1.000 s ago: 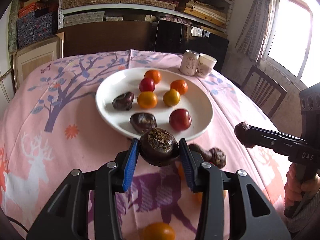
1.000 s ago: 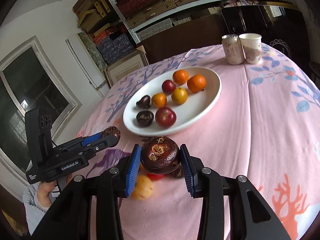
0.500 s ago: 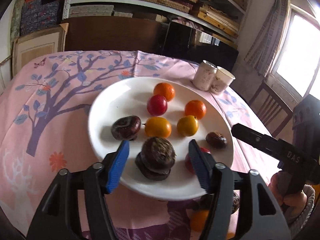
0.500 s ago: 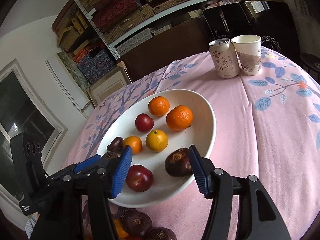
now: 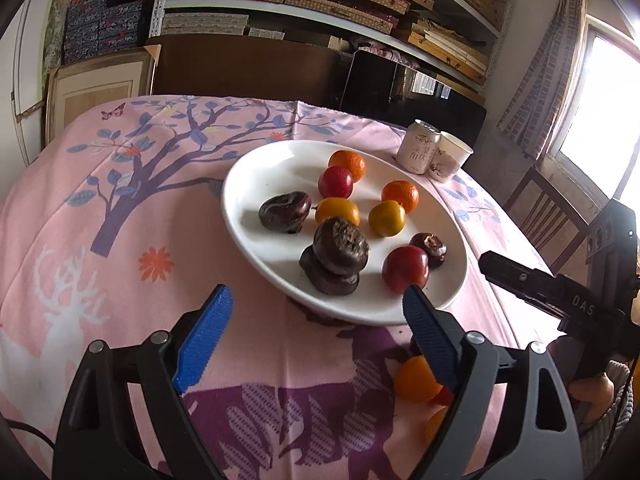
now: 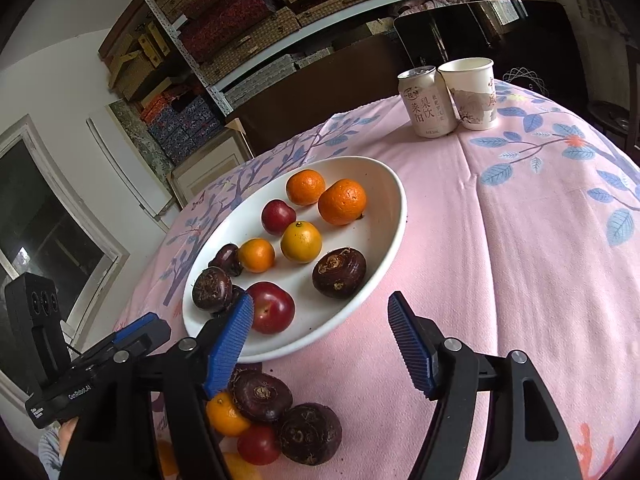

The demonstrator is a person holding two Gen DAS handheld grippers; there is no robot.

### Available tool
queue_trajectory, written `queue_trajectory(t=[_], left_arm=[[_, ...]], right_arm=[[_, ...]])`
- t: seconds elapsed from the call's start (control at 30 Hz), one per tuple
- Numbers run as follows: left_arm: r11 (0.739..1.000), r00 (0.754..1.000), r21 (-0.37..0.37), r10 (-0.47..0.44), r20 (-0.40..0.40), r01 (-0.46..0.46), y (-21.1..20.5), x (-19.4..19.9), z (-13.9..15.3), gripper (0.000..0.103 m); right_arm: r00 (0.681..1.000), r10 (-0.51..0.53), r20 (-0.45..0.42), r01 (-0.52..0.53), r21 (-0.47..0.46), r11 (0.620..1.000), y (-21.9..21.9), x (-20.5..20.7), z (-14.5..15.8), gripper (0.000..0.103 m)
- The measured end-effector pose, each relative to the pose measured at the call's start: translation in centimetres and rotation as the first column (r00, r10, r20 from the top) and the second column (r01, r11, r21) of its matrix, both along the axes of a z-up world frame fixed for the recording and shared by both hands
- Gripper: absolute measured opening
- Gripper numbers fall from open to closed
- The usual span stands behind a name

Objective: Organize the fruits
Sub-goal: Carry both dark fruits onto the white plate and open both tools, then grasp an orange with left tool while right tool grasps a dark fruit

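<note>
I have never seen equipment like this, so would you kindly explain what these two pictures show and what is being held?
A person holds two hand-operated grippers, each carrying a fisheye camera looking along its blue-padded fingers. One picture is the left gripper view; the other is the right gripper view. Both are open and hold nothing. On the pink tablecloth sits a white plate of oranges, red fruits and dark water chestnuts, two of them stacked. More fruit lies loose on the cloth. A drink can and a paper cup stand behind.

We are seeing one white plate point(image 6: 394, 216) holding four dark water chestnuts point(image 6: 339, 273), four oranges point(image 6: 342, 201) and two red fruits point(image 6: 273, 307); one can point(image 6: 426, 102) and one paper cup point(image 6: 474, 94) are standing beyond.
</note>
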State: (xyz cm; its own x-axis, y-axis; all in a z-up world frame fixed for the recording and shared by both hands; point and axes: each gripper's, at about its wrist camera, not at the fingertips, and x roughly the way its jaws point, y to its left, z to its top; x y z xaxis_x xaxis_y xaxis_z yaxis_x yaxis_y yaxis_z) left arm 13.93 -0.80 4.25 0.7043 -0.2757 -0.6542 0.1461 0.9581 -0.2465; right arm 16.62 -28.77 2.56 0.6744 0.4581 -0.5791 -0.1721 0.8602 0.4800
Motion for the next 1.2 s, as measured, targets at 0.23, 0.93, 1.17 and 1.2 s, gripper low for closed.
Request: queue_trajectory(t=[0.23, 0.93, 1.17, 1.2], left_arm=[[0.999, 0.999, -0.028, 0.043, -0.004, -0.043, 1.8, -3.5, -0.7, 0.093], [0.989, 0.981, 0.055, -0.124, -0.147, 0.134, -0.8, -9.5, -3.3, 0.094], [0.985, 0.976, 0.091, -0.127, -0.175, 0.144, -1.2, -9.3, -3.8, 0.094], [0.986, 0.977, 0.088, -0.126, -0.174, 0.143, -1.2, -9.3, -3.8, 0.094]], right_arm=[[1.000, -0.003, -0.006, 0.003, -0.012, 1.000, -0.2, -3.5, -0.7, 0.072], [0.999, -0.031, -0.031, 0.033, 0.038, 0.999, -2.2, -6.9, -1.4, 0.078], [0.995, 0.008, -0.098, -0.009, -0.013, 1.000, -1.0, -6.3, -2.4, 0.078], [0.994, 0.011, -0.107, -0.013, -0.021, 1.000, -0.8, -6.2, -2.6, 0.078]])
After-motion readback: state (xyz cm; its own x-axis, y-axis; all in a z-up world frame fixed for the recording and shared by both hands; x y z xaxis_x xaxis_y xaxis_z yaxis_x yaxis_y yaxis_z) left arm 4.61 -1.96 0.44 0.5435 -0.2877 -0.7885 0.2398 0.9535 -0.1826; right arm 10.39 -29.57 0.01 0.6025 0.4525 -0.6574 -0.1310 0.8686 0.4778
